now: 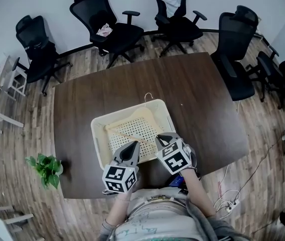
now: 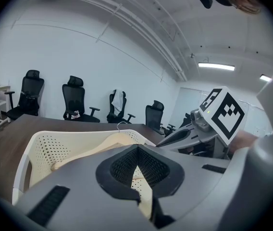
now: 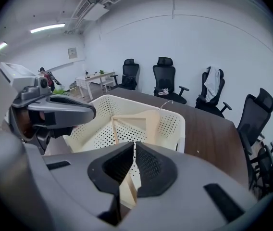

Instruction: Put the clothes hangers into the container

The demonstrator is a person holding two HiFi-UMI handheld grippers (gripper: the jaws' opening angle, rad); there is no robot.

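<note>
Leafy plant [image 1: 45,168] is noted on the floor, well out to the left of the left gripper [image 1: 130,147]. The left jaws are seen brought together at the tips, with nothing pinched between them, and are pointed across the near rim of the cream perforated container [image 1: 127,112]. The container is set on the dark counter [image 1: 197,99], just ahead of both pairs of jaws. One wooden hanger [image 3: 151,124] is found inside it. Right gripper [image 1: 161,140]: the jaws are angled down into the container and closed narrow on the hanger's near end.
</note>
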